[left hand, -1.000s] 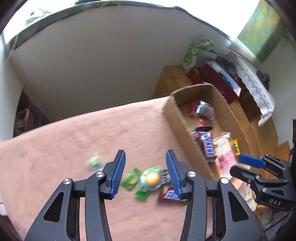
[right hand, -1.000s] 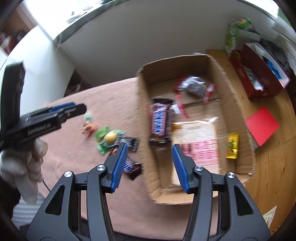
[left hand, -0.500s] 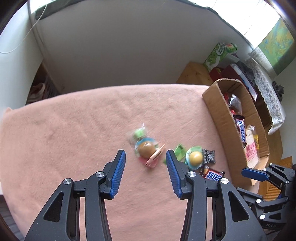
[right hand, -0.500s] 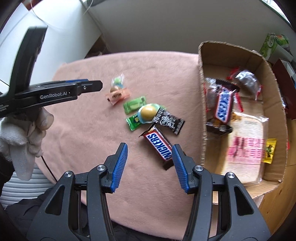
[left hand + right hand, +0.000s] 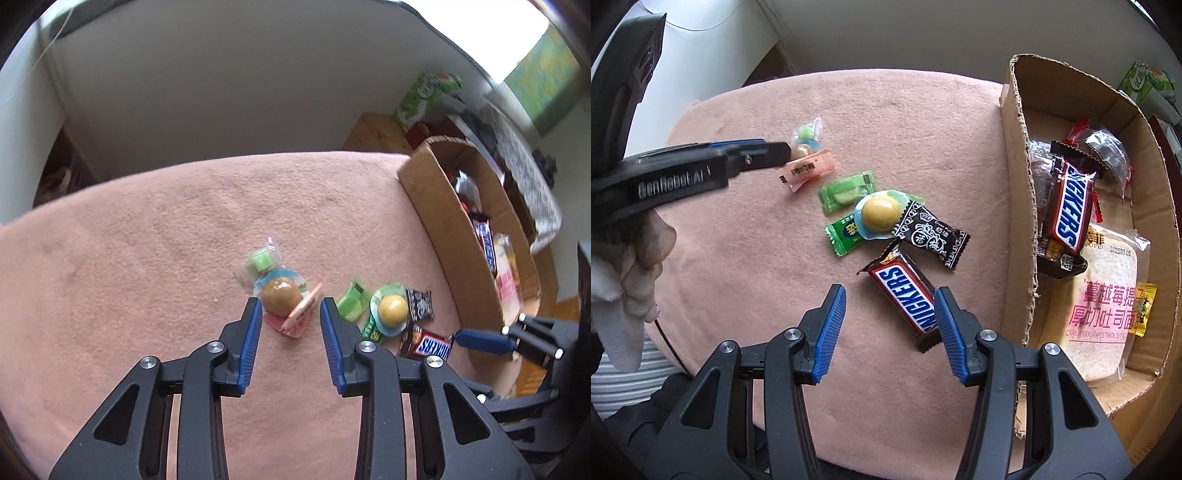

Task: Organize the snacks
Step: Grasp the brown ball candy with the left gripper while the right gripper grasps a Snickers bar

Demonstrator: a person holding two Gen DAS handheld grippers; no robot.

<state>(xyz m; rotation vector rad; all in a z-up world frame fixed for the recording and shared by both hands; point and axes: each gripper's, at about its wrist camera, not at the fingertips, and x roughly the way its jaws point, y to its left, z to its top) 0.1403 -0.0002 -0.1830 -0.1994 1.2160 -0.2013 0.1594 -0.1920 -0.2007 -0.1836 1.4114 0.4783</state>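
Note:
Loose snacks lie on a pink cloth (image 5: 746,258). My left gripper (image 5: 290,308) points down over a brown ball candy (image 5: 277,295) and a pink wrapped candy (image 5: 303,312). Its jaws are closing with both candies between them, and a gap still shows at the pads. From the right wrist view its tip (image 5: 775,155) sits beside the pink candy (image 5: 809,170). My right gripper (image 5: 890,299) is open and straddles a Snickers bar (image 5: 905,295) without touching it. A cardboard box (image 5: 1015,177) at the right holds another Snickers (image 5: 1069,210) and a bread pack (image 5: 1104,299).
Between the grippers lie a green wrapped candy (image 5: 846,192), a yellow ball candy (image 5: 879,212), a black-and-white wrapper (image 5: 932,234) and a green sachet (image 5: 842,236). A gloved hand (image 5: 624,280) holds the left gripper. A green carton (image 5: 424,99) stands beyond the box.
Both grippers swung left from the box and came down over the loose candies. The left jaws narrowed around the brown ball candy. The right gripper now straddles the Snickers bar.

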